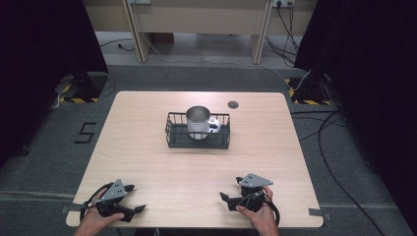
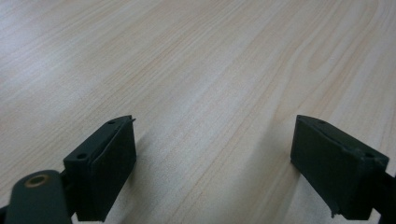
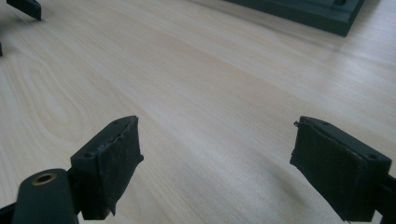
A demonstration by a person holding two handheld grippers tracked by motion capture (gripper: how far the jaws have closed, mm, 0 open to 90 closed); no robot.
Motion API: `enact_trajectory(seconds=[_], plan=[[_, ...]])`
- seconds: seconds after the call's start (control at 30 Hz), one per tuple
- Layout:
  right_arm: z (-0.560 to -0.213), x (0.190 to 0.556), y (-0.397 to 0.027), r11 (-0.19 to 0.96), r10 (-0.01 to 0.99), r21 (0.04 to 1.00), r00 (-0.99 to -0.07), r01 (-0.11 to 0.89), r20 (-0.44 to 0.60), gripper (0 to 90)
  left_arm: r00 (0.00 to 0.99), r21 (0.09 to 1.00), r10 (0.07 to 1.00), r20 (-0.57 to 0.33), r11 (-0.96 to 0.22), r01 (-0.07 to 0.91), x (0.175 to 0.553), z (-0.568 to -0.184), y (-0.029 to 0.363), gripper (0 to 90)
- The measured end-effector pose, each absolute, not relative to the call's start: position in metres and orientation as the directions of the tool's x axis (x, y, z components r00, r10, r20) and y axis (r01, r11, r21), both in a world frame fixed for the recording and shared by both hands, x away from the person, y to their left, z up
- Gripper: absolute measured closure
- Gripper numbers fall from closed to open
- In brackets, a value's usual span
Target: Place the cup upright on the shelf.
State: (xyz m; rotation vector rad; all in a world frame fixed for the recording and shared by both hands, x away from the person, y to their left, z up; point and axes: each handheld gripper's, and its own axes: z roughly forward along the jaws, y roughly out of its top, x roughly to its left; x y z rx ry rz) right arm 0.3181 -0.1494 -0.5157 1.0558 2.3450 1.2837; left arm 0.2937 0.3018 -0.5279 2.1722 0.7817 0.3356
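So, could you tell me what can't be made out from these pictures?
- High view: whether the mug holds anything; it is too small, and its own wall hides the bottom.
- High view: the dark round spot on the table; too small to identify.
- Right gripper view: the basket; cut off by the top edge.

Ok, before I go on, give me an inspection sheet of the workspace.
Surface: light wooden table, no damage seen.
Job's things: metal mug upright inside the black wire basket, mid-table.
Clutter: one small round grey disc near the far edge.
Grippers: left claw and right claw at the near edge, both open, holding nothing.
Cables: loose floor cables at right.
Surroundings: black curtains on both sides, taped 5 on the floor.
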Motion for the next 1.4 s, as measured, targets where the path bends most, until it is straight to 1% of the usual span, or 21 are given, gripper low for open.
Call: enact_trajectory(seconds=[0.4,0.53,0.6,0.7,0.73,0.77,0.8,1.4], plan=[[-0.521,0.316,-0.15,0.375,0.73,0.777,-0.678,0.505,0.089,15.3,0.775,0.755,0.632,-0.016,-0.5,0.423,0.294,-0.528,0.302,13.6],[-0.522,0.317,-0.147,0.405,0.74,0.743,-0.668,0.533,0.077,14.9,0.775,0.755,0.632,-0.015,-0.501,0.423,0.294,-0.528,0.302,13.6],[-0.523,0.316,-0.145,0.421,0.739,0.74,-0.672,0.524,0.054,14.4,0.775,0.755,0.632,-0.015,-0.501,0.423,0.294,-0.528,0.302,13.6],[-0.523,0.314,-0.14,0.462,0.736,0.727,-0.677,0.507,0.005,11.7,0.775,0.755,0.631,-0.015,-0.502,0.423,0.294,-0.528,0.302,13.6],[-0.524,0.314,-0.139,0.482,0.729,0.721,-0.684,0.498,-0.015,7.8,0.775,0.755,0.632,-0.016,-0.5,0.423,0.294,-0.528,0.302,13.6],[-0.524,0.314,-0.137,0.492,0.722,0.713,-0.692,0.499,-0.013,3.2,0.775,0.755,0.631,-0.015,-0.502,0.423,0.294,-0.528,0.302,13.6],[-0.525,0.315,-0.137,0.496,0.725,0.704,-0.689,0.508,-0.014,0.6,0.775,0.754,0.631,-0.015,-0.502,0.423,0.294,-0.528,0.302,13.6],[-0.525,0.316,-0.137,0.493,0.725,0.704,-0.689,0.511,-0.008,0.5,0.776,0.754,0.631,-0.015,-0.502,0.423,0.294,-0.528,0.302,13.6]])
